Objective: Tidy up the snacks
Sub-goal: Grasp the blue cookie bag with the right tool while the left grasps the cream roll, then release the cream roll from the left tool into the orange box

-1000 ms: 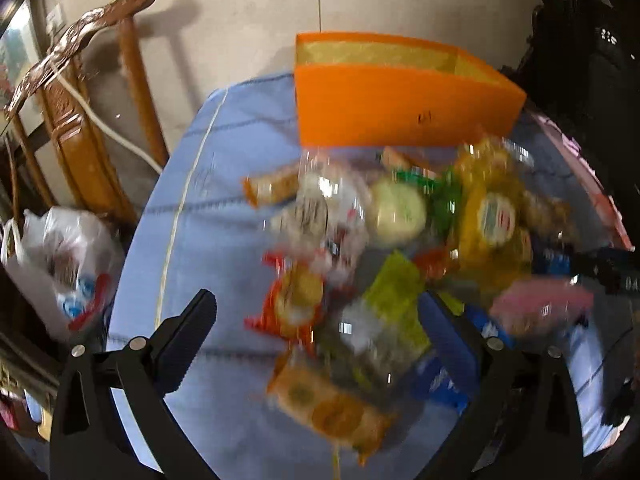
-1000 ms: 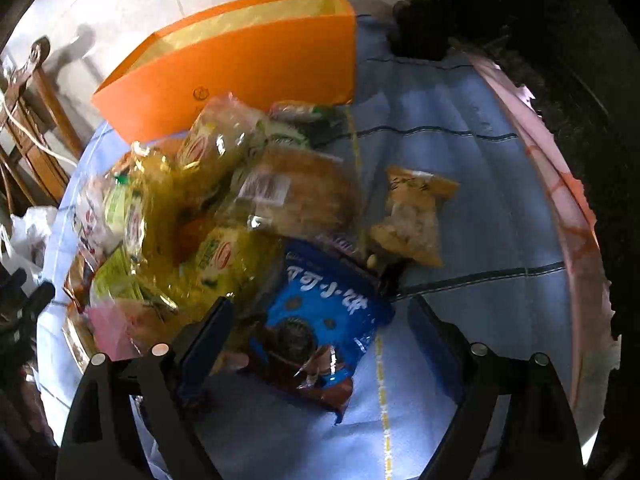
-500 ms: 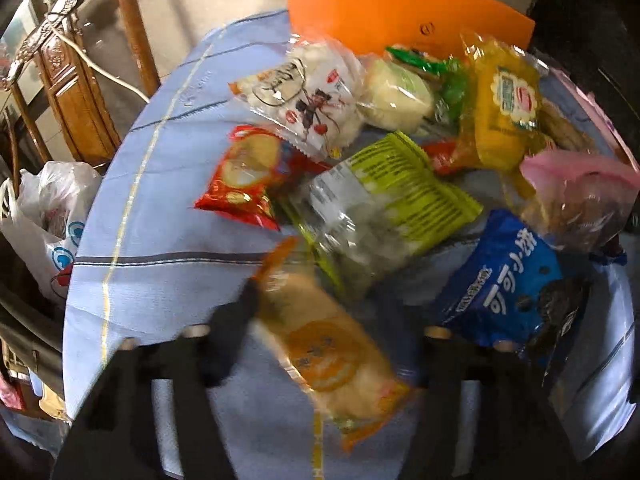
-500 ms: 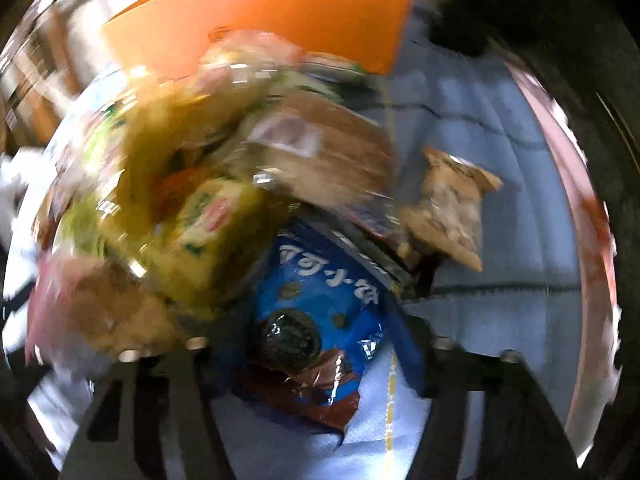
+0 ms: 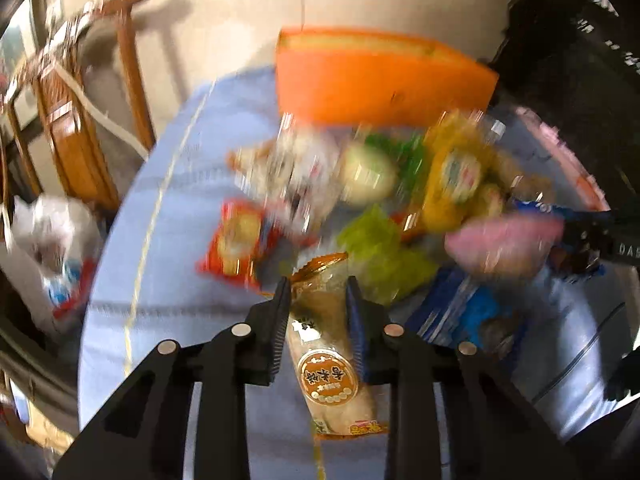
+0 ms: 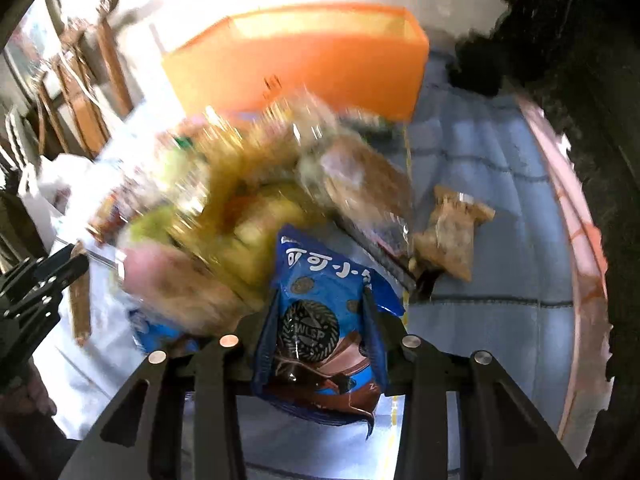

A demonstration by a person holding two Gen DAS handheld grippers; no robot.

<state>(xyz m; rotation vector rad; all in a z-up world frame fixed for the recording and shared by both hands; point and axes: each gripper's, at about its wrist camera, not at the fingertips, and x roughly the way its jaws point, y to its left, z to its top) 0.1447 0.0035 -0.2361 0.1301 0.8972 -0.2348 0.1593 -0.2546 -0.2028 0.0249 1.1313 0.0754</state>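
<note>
Left gripper (image 5: 318,290) closing on long orange-and-clear biscuit packet (image 5: 326,360), right gripper (image 6: 320,300) closing on glossy blue cookie bag (image 6: 320,320), seemingly lifted off the blurred pile; best carried level to open orange box (image 6: 316,60)

Home dining room: carved wooden chair (image 5: 76,120), blue tablecloth (image 5: 176,184), tiled floor (image 5: 224,20).

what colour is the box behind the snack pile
Orange box, seen best in the right wrist view.

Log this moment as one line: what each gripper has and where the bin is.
left gripper: closing on tan cracker packet | right gripper: closing on blue cookie bag | orange bin: behind pile
</note>
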